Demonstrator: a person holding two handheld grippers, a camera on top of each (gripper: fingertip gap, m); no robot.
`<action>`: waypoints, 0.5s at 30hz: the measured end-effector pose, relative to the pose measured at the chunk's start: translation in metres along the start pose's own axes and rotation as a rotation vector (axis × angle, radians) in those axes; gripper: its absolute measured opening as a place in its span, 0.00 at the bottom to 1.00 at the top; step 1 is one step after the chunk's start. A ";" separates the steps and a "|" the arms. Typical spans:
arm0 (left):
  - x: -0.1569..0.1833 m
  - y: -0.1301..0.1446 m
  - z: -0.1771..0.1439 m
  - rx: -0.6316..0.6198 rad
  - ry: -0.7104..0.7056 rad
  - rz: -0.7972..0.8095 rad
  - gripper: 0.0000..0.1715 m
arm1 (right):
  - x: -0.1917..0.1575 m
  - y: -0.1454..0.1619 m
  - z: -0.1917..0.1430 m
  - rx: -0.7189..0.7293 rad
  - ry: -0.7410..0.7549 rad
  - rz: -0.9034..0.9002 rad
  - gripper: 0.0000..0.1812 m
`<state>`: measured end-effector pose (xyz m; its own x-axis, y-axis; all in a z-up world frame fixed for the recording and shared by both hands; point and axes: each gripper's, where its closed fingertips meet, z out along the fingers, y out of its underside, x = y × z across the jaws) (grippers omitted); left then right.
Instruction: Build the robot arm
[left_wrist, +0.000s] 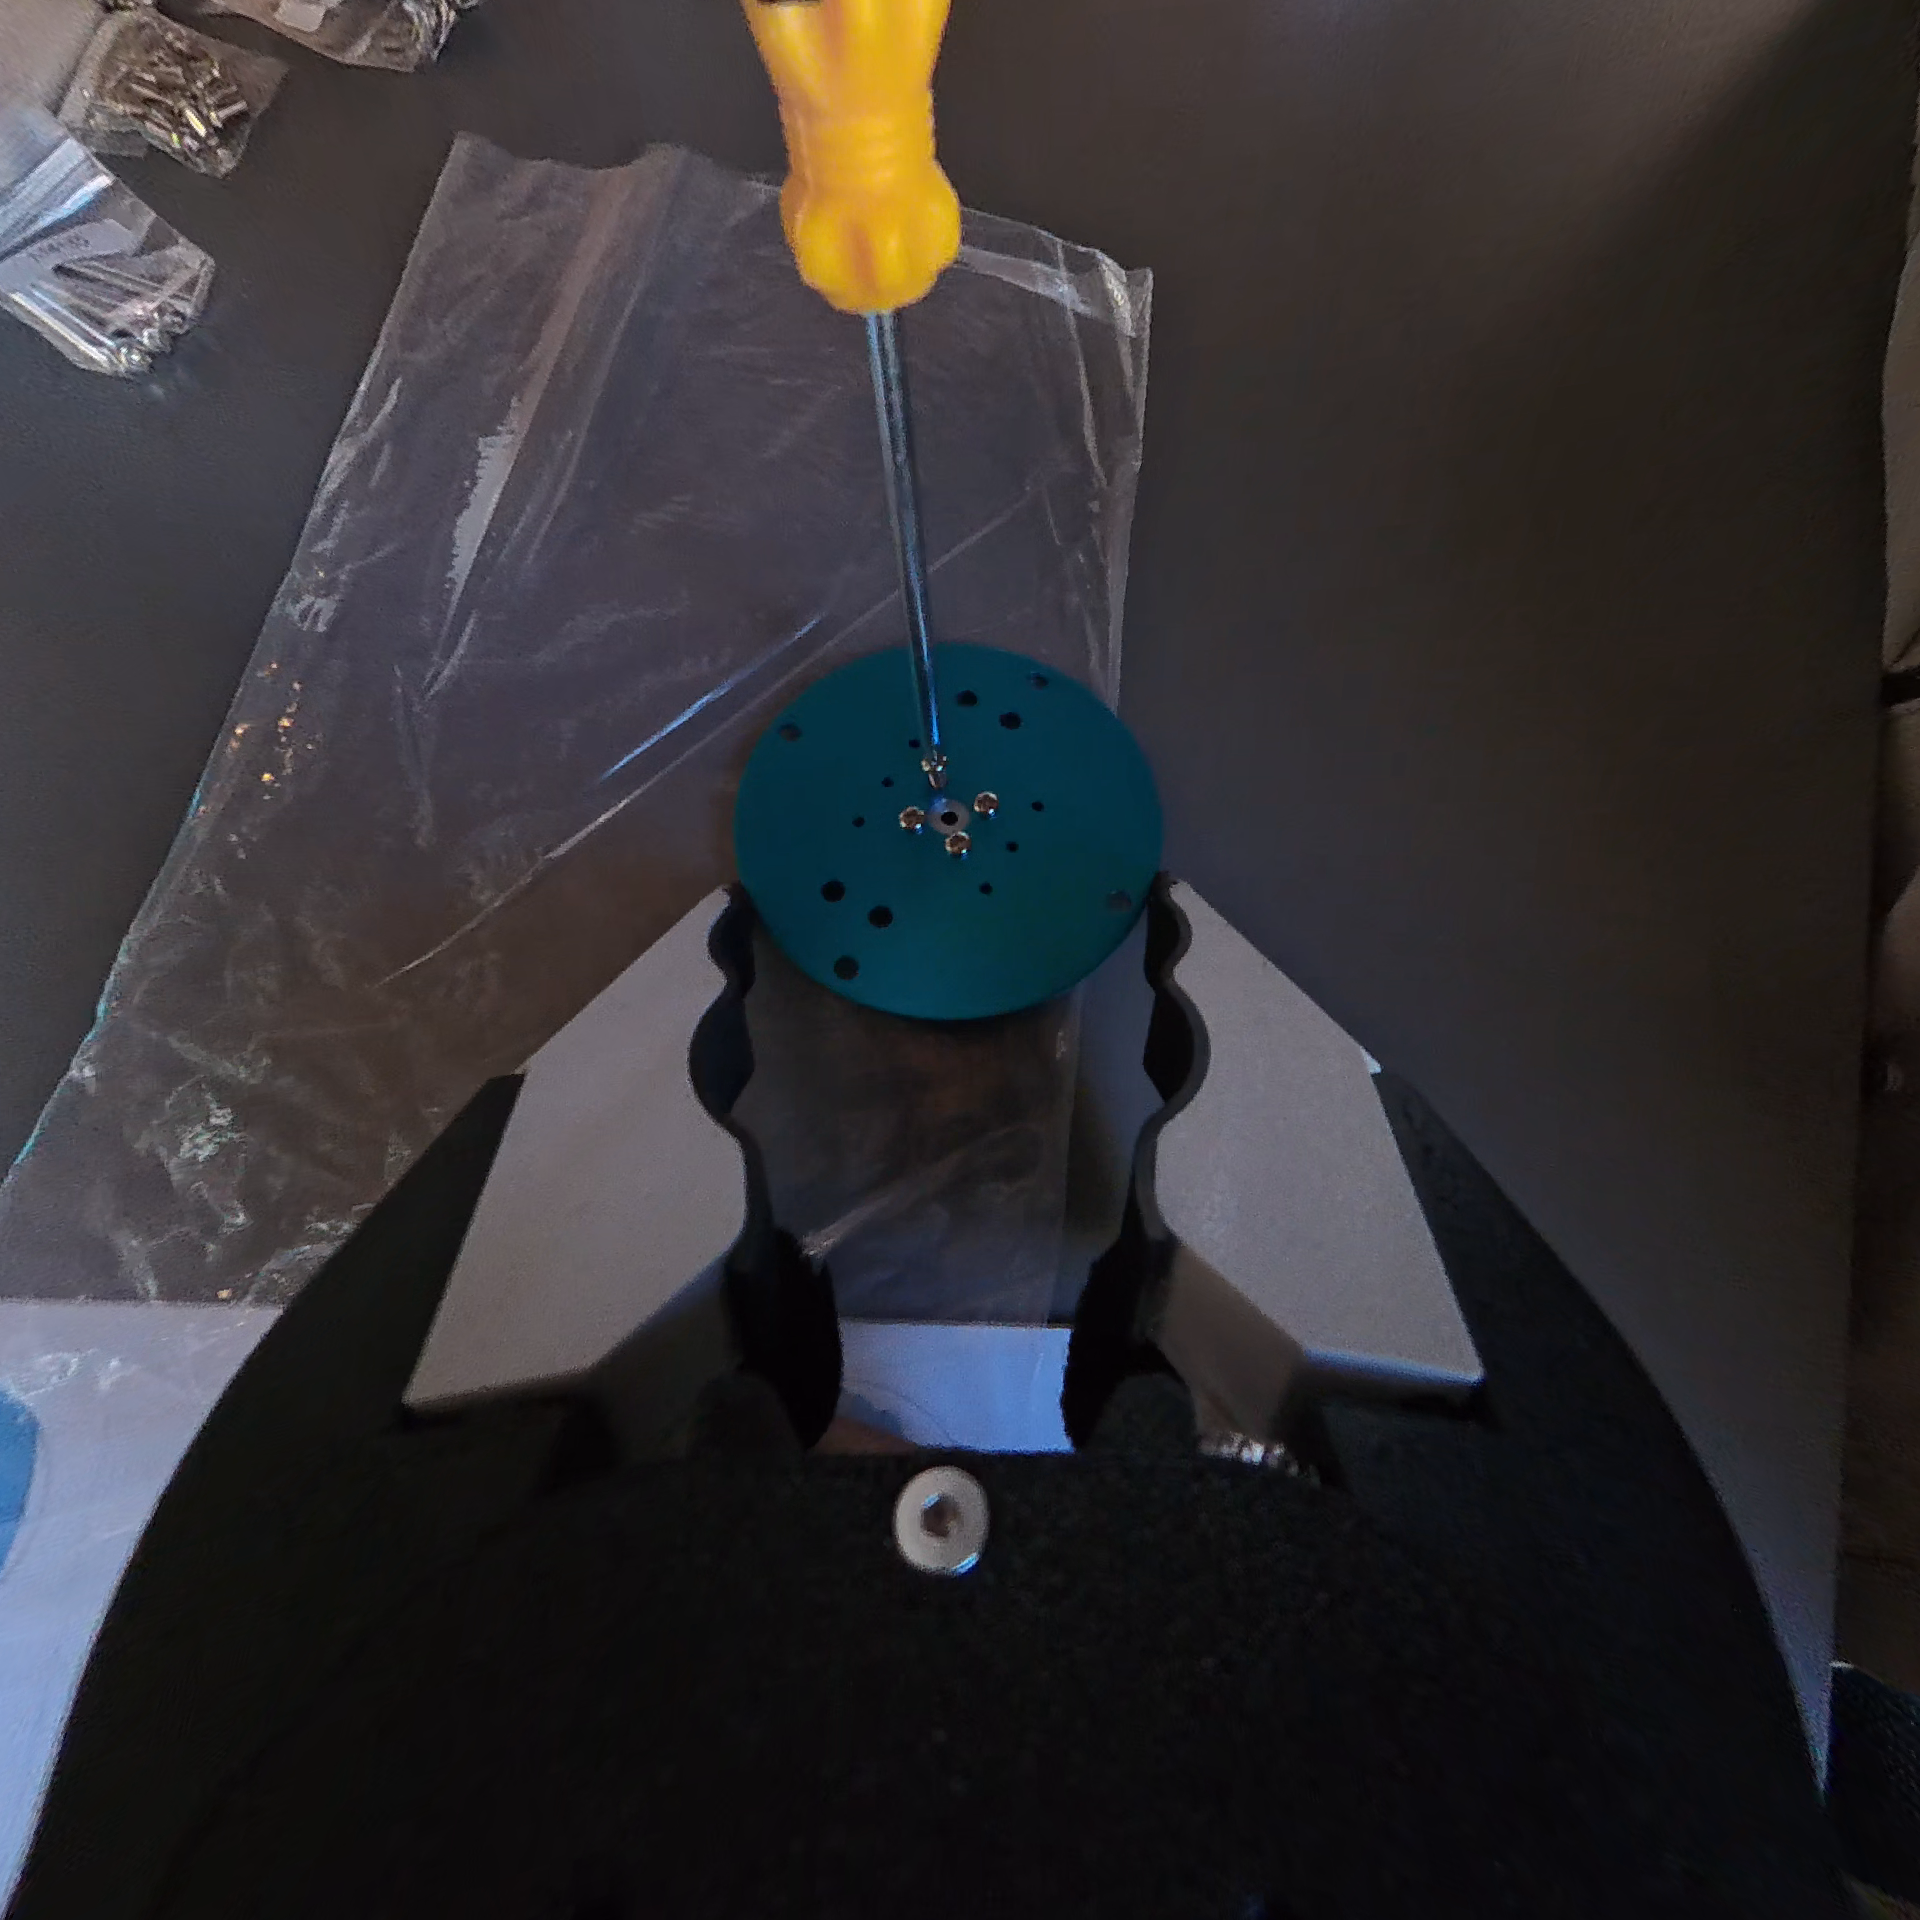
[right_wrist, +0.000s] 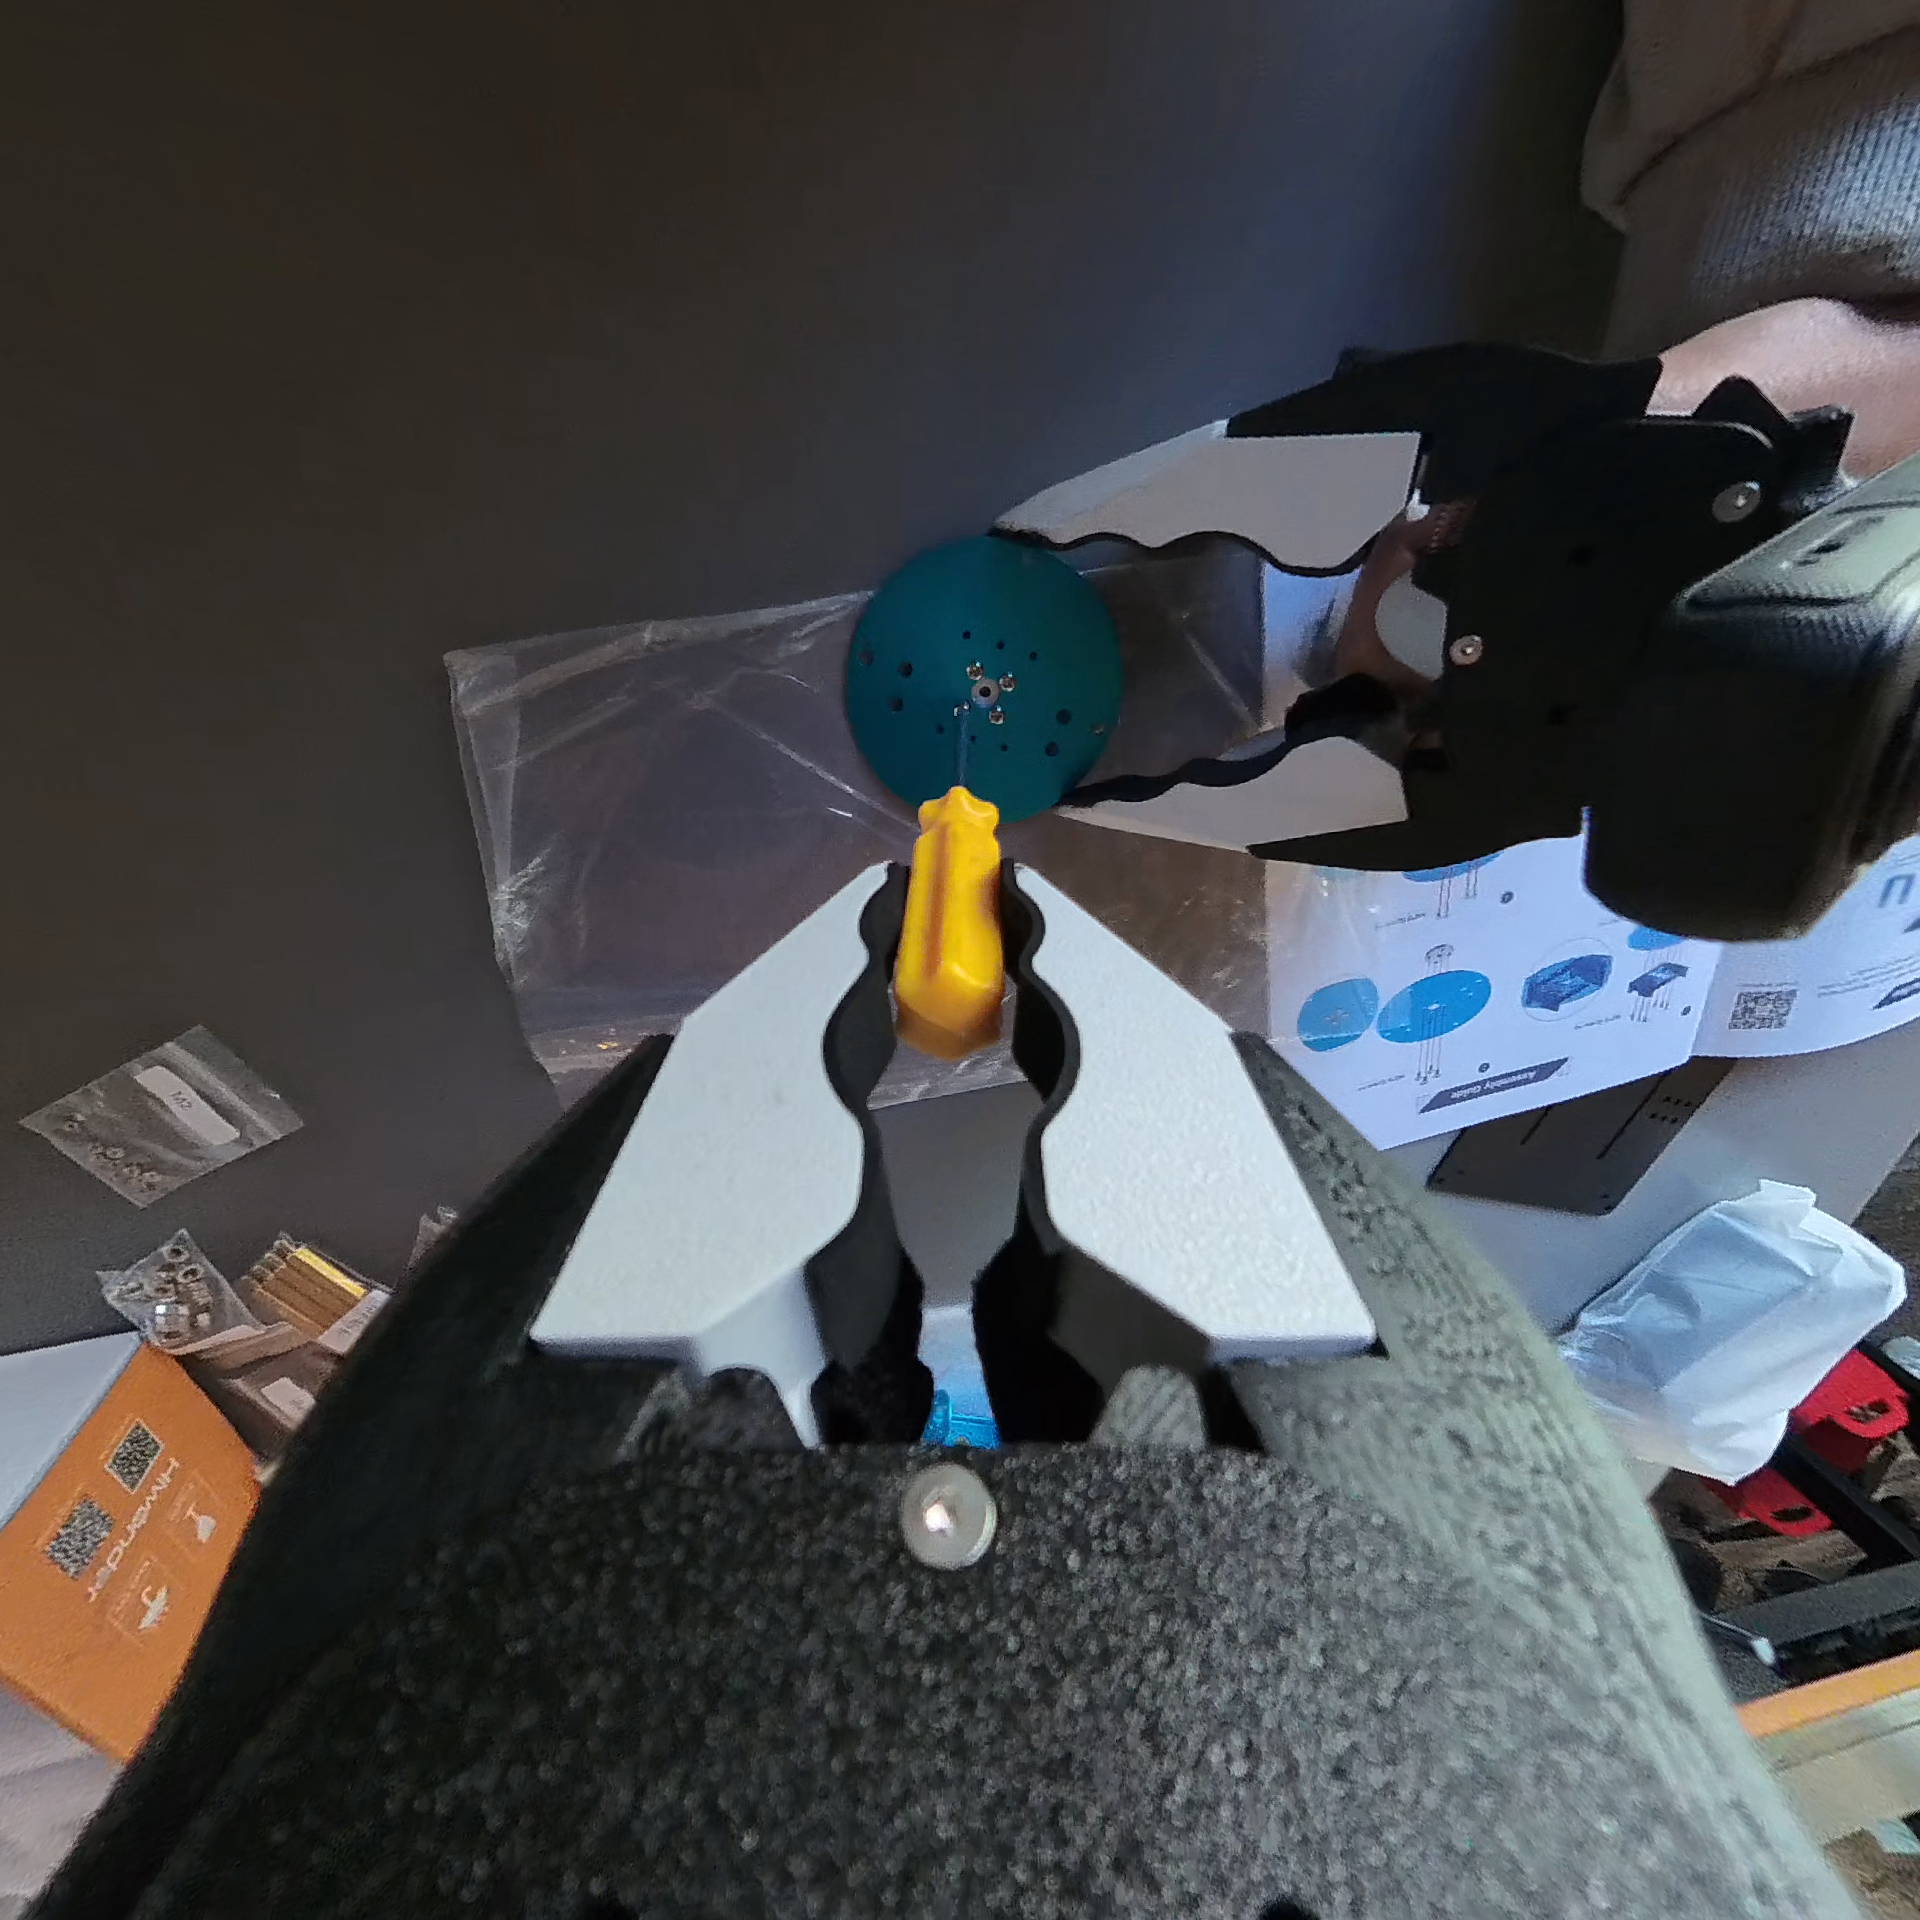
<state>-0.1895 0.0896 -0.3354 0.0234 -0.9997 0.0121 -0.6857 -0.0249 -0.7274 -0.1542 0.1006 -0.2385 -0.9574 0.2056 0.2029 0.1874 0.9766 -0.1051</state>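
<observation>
My left gripper clamps teal disc by rim, face up toward tool, above clear plastic bag. My right gripper pinches yellow screwdriver handle; tip sits on screw near disc centre, shaft steep for straight bite.

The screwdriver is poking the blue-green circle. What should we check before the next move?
1. Right hand-held gripper clamps the yellow screwdriver handle: ok.
2. Left hand-held gripper holds the teal disc at both edges: ok.
3. Screwdriver tip rests on the screw above the centre hole: ok.
4. Tip fully seated in the screw head: cannot tell, too small.
5. Three other screws around the centre are in place: ok.
6. Disc sits over the clear plastic bag, not snagged: cannot tell.
</observation>
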 end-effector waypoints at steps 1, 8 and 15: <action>0.000 0.000 0.000 0.001 0.000 0.001 0.45 | 0.000 0.000 0.000 0.002 -0.005 0.016 0.09; 0.000 0.000 0.001 0.007 -0.004 0.001 0.44 | 0.003 0.001 0.000 0.032 -0.025 0.309 0.09; 0.001 0.000 0.001 0.013 -0.014 -0.003 0.44 | -0.006 0.005 0.001 0.093 0.038 0.914 0.09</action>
<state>-0.1891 0.0888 -0.3359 0.0358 -0.9993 0.0046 -0.6763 -0.0276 -0.7361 -0.1474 0.1039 -0.2408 -0.4375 0.8986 0.0340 0.8477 0.4247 -0.3179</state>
